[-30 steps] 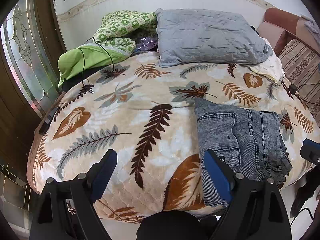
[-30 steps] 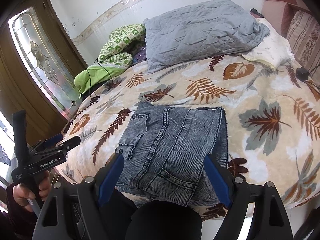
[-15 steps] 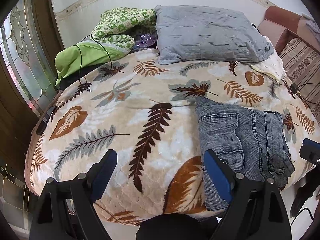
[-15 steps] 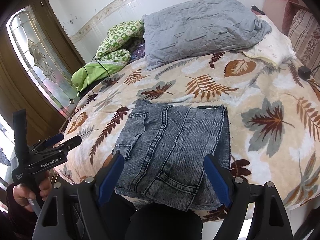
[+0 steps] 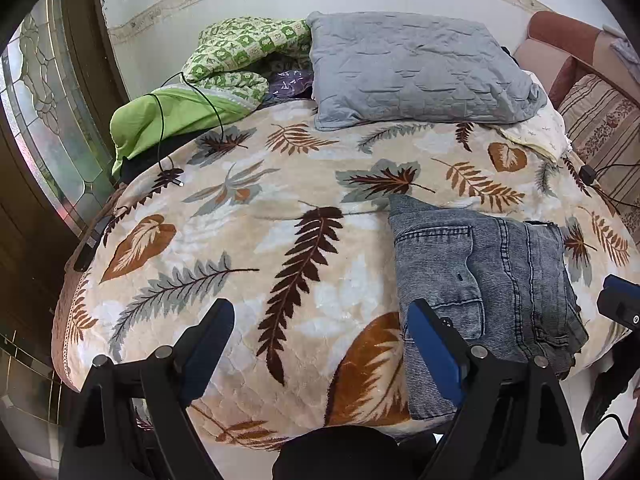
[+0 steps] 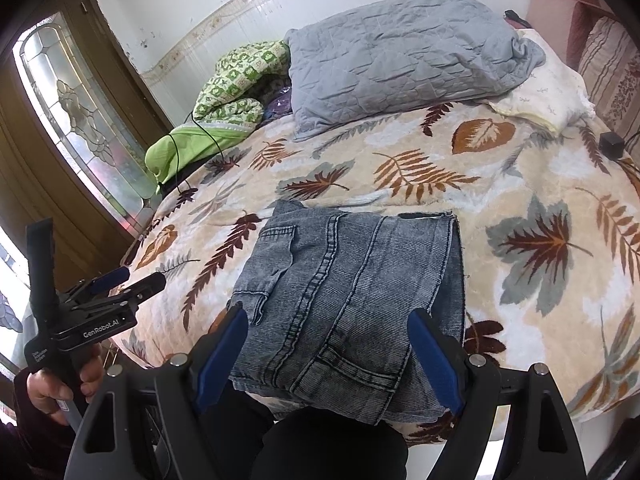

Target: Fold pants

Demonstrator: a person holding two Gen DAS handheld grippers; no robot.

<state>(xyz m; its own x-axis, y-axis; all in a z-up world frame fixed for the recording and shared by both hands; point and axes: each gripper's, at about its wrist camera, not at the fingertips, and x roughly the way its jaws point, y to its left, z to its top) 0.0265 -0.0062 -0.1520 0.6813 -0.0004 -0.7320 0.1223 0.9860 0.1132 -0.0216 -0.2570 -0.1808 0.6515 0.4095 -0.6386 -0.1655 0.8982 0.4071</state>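
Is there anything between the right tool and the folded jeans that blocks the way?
Nothing visible does. The right tool is open and hangs directly above the near edge of the folded jeans, which lie alone on the leaf-pattern blanket. The left tool is off to the side, away from them.

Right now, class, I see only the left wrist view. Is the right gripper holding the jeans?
Observer: No. The right gripper is open, its jaws spread wide at the near edge of the jeans, gripping nothing.
Operator: And where does my left gripper sit relative to the bed?
Observer: The left gripper is off the near left corner of the bed, held in a hand, well apart from the jeans.
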